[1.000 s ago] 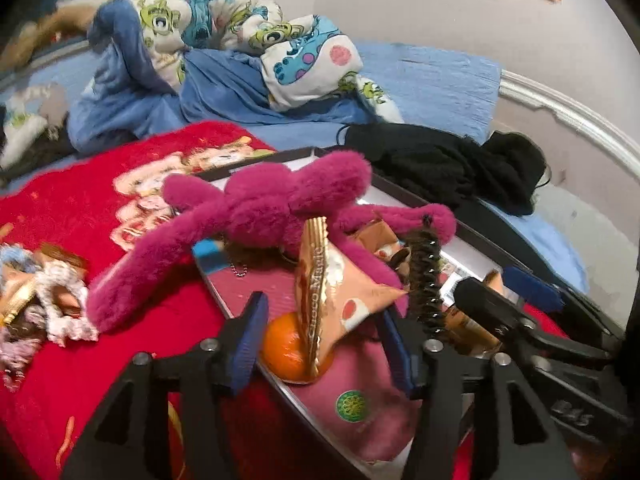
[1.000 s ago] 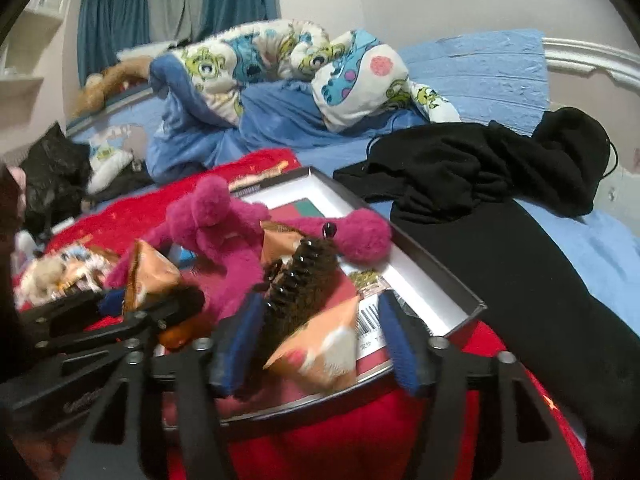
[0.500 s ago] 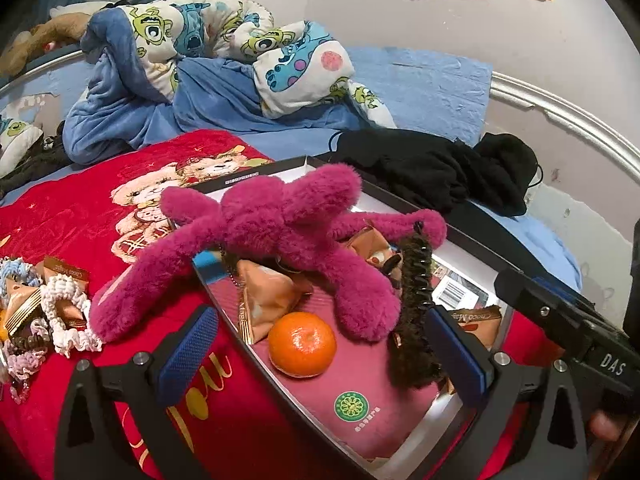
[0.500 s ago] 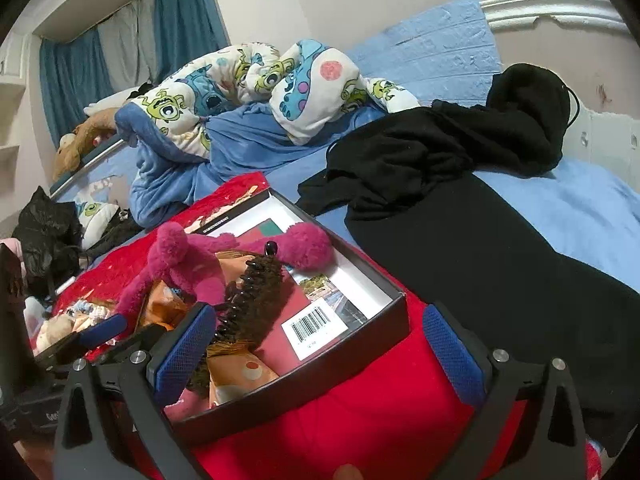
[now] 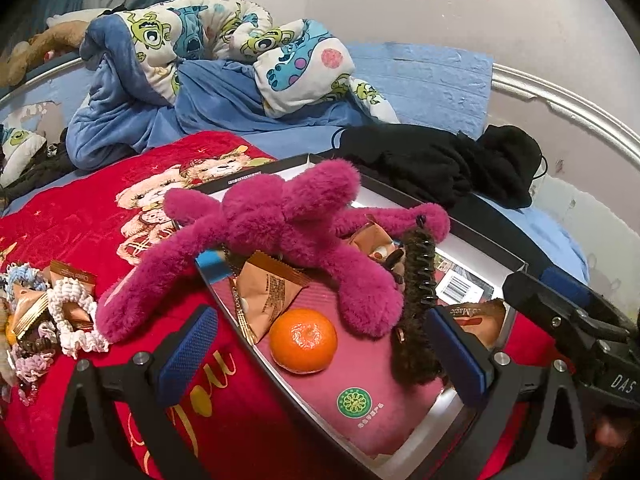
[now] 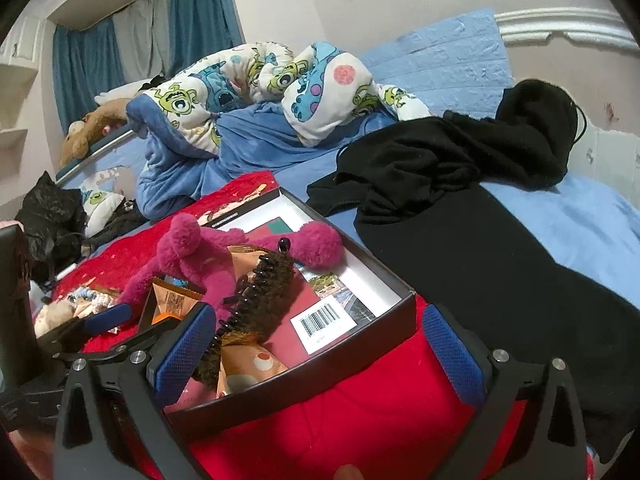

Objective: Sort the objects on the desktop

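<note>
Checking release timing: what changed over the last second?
Both grippers, left gripper and right gripper, opened and backed off. Each let go of its snack packet: and now lie in the box. Orange and plush stayed.

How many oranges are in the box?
1. The orange sits in the box, near its front edge, beside the plush toy and a snack packet. More could hide under the toy.

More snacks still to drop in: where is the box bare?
Bare white floor at the box's far right corner, between plush arm and barcode card. Pink card patch nearest the tangerine too. Crowded around hair clip and snack packets.
</note>
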`<action>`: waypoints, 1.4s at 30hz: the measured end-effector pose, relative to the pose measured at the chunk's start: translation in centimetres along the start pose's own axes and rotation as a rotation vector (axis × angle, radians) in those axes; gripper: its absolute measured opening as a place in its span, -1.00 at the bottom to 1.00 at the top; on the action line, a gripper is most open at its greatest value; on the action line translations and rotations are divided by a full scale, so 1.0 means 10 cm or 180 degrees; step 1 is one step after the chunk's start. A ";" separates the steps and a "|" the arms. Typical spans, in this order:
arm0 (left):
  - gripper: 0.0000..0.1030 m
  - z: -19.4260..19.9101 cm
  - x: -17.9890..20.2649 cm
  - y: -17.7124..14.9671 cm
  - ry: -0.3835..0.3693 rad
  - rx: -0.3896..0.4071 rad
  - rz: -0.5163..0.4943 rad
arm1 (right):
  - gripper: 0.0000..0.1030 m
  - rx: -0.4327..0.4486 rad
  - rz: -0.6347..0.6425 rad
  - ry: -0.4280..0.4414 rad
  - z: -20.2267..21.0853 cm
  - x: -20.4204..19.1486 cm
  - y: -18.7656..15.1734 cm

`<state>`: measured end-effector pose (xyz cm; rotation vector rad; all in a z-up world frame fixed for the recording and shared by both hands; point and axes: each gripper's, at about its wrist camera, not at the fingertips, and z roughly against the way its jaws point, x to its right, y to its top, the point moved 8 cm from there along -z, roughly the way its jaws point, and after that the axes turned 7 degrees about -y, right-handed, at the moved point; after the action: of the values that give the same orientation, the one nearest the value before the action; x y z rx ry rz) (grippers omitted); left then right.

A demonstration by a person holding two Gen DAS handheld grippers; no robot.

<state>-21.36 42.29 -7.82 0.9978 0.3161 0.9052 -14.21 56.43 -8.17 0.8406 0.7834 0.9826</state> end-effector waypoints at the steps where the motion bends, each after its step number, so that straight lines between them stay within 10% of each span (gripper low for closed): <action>1: 1.00 0.02 0.01 0.01 -0.0002 -0.0002 0.0005 | 1.00 0.0028 0.0024 -0.0042 0.03 0.00 0.01; 16: 1.00 1.17 -0.14 0.30 0.0334 0.0374 0.0090 | 1.00 0.0455 -0.0275 -0.0040 0.77 -0.21 0.44; 24: 1.00 2.12 -0.24 0.49 0.0651 0.0630 0.0107 | 1.00 0.0862 0.0365 -0.0388 1.22 -0.65 0.46; 37: 1.00 3.24 -1.06 -0.19 0.1693 0.0731 0.0414 | 1.00 0.0871 0.0669 0.0315 1.44 -1.88 0.12; 42: 1.00 3.40 -1.30 -0.50 0.1698 0.0910 0.0566 | 1.00 0.0712 0.0766 0.0604 1.46 -2.21 -0.15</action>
<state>-6.10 11.12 4.12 1.0437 0.8348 1.3121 -8.83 32.16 1.08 1.0632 0.9834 1.2158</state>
